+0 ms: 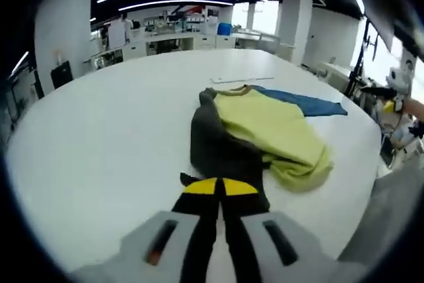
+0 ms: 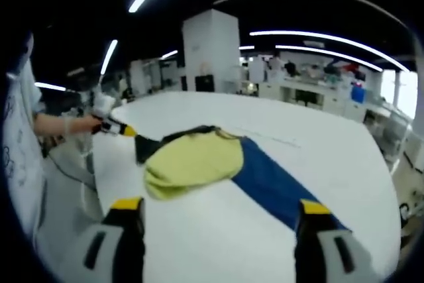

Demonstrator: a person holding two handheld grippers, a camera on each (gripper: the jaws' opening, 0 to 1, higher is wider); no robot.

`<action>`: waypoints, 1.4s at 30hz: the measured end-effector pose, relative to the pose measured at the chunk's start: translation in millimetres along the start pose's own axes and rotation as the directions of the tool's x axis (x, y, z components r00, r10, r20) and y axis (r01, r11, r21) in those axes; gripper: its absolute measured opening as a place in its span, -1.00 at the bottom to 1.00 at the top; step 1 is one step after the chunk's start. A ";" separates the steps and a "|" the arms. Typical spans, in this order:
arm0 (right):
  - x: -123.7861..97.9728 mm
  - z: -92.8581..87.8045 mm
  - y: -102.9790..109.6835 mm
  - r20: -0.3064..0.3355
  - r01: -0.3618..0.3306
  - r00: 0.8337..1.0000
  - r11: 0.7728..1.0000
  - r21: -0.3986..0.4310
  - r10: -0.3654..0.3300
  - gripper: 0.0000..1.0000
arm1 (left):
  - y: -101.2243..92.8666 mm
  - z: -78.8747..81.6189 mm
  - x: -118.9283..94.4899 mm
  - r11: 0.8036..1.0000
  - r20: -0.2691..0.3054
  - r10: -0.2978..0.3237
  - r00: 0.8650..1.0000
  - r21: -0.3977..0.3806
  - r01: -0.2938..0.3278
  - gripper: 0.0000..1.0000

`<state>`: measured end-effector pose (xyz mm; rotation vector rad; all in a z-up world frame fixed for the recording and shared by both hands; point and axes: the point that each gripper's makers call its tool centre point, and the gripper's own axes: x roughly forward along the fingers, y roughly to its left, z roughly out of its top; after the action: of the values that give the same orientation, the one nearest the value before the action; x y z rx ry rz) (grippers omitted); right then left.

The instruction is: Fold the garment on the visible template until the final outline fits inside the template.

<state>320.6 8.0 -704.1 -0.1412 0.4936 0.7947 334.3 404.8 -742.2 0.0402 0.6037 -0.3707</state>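
Observation:
A garment lies crumpled on the white table (image 1: 99, 137): a yellow-green body (image 1: 271, 127), a dark grey part (image 1: 215, 144) and a blue sleeve (image 1: 308, 103). My left gripper (image 1: 219, 187) is shut, its yellow tips pressed together on the near edge of the dark grey part. In the right gripper view the left gripper (image 2: 122, 128) shows at the left, pinching the dark edge (image 2: 147, 147). My right gripper (image 2: 220, 207) stands wide open just above the table. The blue sleeve (image 2: 268, 180) runs toward its right-hand jaw. A thin pale line (image 1: 242, 79) marks the table beyond the garment.
A person in a white shirt (image 2: 20, 144) stands at the table's edge, a hand (image 2: 69, 124) holding the left gripper. Bare white tabletop (image 2: 331, 157) spreads around the garment. White pillars (image 2: 211, 48), benches and shelves stand far behind.

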 end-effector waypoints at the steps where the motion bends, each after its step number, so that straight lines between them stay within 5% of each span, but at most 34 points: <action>1: -0.2 0.8 -0.1 0.002 0.002 1.000 1.000 -0.002 -0.002 0.89 | -3.5 6.6 1.5 1.000 0.009 -0.010 1.000 0.005 0.010 -1.00; 9: -2.5 1.3 1.3 0.009 0.002 1.000 1.000 0.005 -0.002 0.89 | -49.9 47.0 48.6 0.989 0.025 -0.131 0.991 0.073 0.129 -1.00; 15: -3.9 -2.8 1.5 0.003 0.004 1.000 1.000 0.018 -0.004 0.88 | -78.2 46.9 85.7 0.977 -0.021 -0.183 0.983 0.103 0.184 -1.00; 23: -7.1 -11.7 -6.7 0.001 0.024 1.000 0.998 0.050 -0.024 0.86 | -78.6 36.6 117.3 0.972 -0.084 -0.195 0.977 0.114 0.203 -1.00; 36: 0.2 -16.0 -5.1 -0.016 0.010 1.000 0.998 0.059 -0.009 0.86 | -77.6 28.5 118.1 0.963 -0.089 -0.210 0.974 0.151 0.222 -1.00; 42: 3.6 -21.9 0.1 -0.025 0.003 1.000 0.998 0.065 -0.002 0.86 | -78.3 23.8 110.1 0.953 -0.099 -0.218 0.971 0.192 0.233 -0.31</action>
<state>314.5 3.8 -725.0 -0.0919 0.5415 0.7743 403.4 292.1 -778.9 0.1829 0.6461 -0.6551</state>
